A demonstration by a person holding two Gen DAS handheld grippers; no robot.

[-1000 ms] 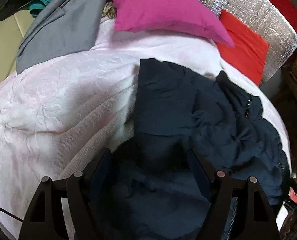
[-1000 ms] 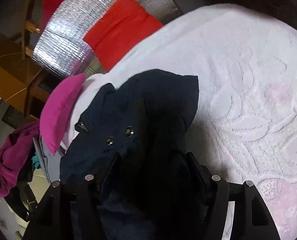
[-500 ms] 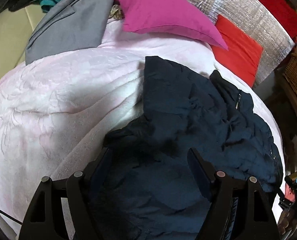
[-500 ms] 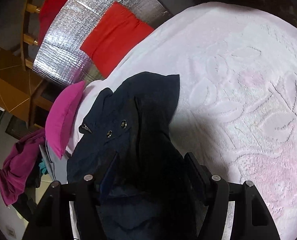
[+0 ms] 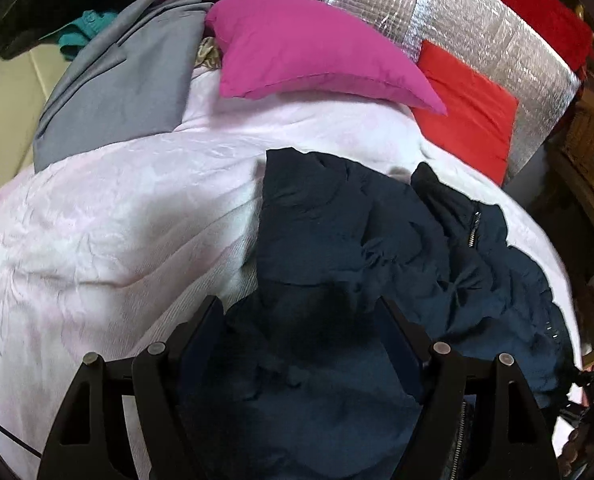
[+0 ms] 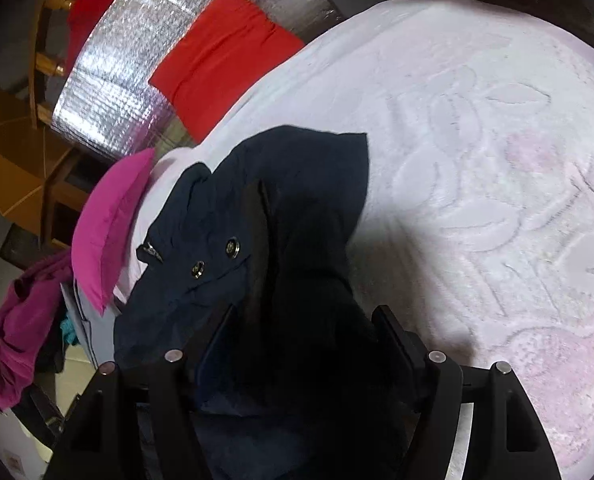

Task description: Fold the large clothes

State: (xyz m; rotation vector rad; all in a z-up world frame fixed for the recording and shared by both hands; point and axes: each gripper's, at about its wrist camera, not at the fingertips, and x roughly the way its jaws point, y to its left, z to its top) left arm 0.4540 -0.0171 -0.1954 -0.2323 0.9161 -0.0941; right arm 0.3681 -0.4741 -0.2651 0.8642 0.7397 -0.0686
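1. The left gripper (image 5: 301, 344) has its fingers (image 5: 201, 344) spread wide; crumpled cloth of the navy jacket (image 5: 357, 240) bulges up between them, though whether the pads press on it I cannot tell.
2. The jacket lies rumpled on the pale pink bedspread (image 5: 97, 220) (an embossed leaf pattern shows in the right wrist view), its zip (image 5: 473, 228) toward the right side of the bed; a magenta pillow (image 5: 309, 48) and a grey garment (image 5: 125, 80) sit well beyond it.
3. The right gripper (image 6: 301, 340) also stands with fingers (image 6: 393, 344) set wide, and its jaws have just been opening a little; a dark fold of the jacket (image 6: 297, 200) rises between them, two metal snaps (image 6: 233, 246) showing just left of the fold; a firm grip cannot be told.
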